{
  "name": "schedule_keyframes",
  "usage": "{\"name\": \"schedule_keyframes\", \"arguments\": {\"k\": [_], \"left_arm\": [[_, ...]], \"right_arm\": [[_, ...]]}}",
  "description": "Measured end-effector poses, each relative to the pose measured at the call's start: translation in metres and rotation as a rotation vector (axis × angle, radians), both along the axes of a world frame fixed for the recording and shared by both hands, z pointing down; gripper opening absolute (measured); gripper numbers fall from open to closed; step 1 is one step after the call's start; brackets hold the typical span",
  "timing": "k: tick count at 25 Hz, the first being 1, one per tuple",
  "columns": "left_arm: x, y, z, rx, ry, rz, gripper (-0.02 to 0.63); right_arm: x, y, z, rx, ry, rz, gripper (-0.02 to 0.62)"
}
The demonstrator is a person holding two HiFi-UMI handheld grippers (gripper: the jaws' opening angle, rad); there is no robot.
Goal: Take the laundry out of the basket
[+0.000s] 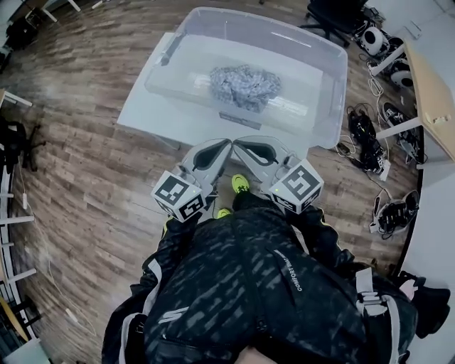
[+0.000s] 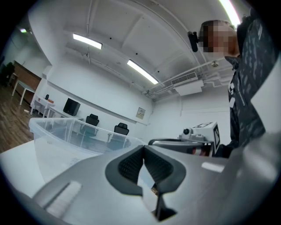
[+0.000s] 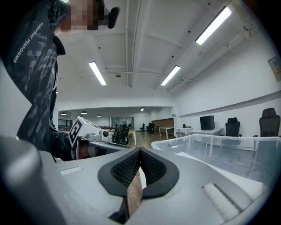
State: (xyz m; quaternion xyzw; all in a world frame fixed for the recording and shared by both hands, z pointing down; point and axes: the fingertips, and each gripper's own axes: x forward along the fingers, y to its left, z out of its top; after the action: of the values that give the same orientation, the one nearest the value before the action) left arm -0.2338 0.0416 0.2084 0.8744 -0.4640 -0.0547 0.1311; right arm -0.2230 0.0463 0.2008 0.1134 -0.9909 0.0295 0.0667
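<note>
A crumpled grey piece of laundry (image 1: 244,87) lies in the middle of a clear plastic basket (image 1: 323,53) on a white table (image 1: 142,114). My left gripper (image 1: 227,143) and right gripper (image 1: 237,143) hang side by side in front of the table's near edge, tips nearly touching, short of the basket. Both are shut with nothing between the pads. In the left gripper view the shut left gripper (image 2: 143,150) faces the basket wall (image 2: 66,132), with the right gripper (image 2: 199,135) beside it. In the right gripper view the shut right gripper (image 3: 140,151) has the basket (image 3: 219,147) at its right and the left gripper (image 3: 90,132) at its left.
Wooden floor surrounds the table. Cables, shoes and gear (image 1: 370,142) litter the floor at the right, beside a wooden desk (image 1: 434,92). An office chair (image 1: 334,18) stands behind the basket. The person's dark patterned jacket (image 1: 256,284) fills the lower head view.
</note>
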Motion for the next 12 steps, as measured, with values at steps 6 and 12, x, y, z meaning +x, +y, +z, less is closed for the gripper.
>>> {"name": "schedule_keyframes", "arguments": {"k": [6,12], "left_arm": [[-0.021,-0.036,-0.013,0.022,-0.045,-0.03,0.005],[-0.054,-0.071,-0.028,0.055,-0.087,-0.086,0.005]], "right_arm": [[-0.019,-0.038,-0.01,0.008,0.014,-0.062,0.0],[-0.029,-0.085,-0.02,0.056,0.063,-0.072,0.0]]}}
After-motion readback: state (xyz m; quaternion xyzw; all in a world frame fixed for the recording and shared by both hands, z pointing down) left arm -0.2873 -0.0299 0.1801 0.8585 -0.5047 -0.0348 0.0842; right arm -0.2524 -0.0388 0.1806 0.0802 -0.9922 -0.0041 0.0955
